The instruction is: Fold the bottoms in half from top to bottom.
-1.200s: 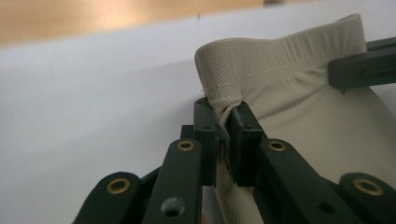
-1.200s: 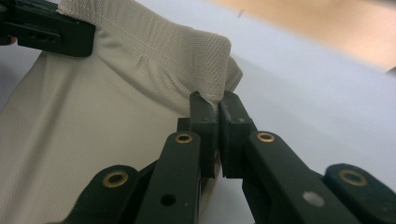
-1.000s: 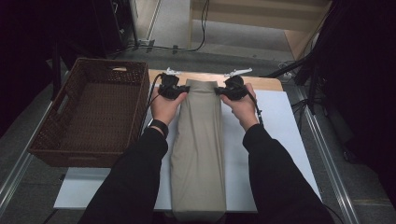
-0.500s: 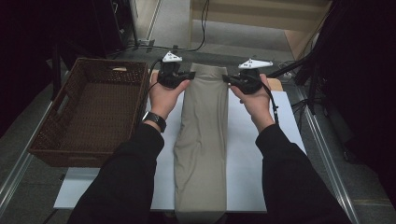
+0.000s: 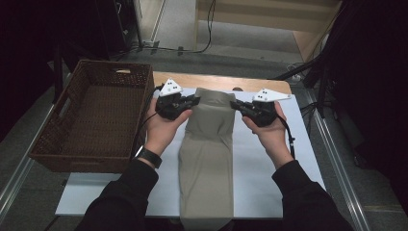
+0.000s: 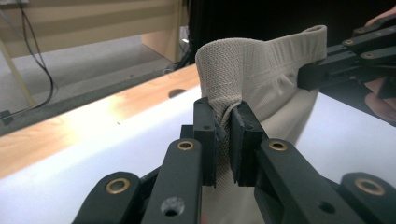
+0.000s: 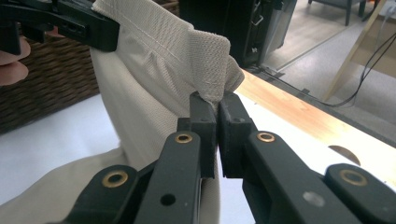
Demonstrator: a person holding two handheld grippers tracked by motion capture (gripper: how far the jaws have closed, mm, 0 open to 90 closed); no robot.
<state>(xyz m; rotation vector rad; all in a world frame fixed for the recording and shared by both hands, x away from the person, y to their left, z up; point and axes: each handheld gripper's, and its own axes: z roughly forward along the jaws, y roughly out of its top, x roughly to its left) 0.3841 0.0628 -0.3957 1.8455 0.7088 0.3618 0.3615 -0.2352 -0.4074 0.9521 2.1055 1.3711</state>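
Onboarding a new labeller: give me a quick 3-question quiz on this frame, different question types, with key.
1. True or false: both grippers are shut on the beige trousers.
2. Which part does the left gripper pinch? A) hem B) waistband C) pocket
3. What stands left of the white mat?

Key: 1 true: the right gripper clamps the waistband too. 2 B. 3 the wicker basket.
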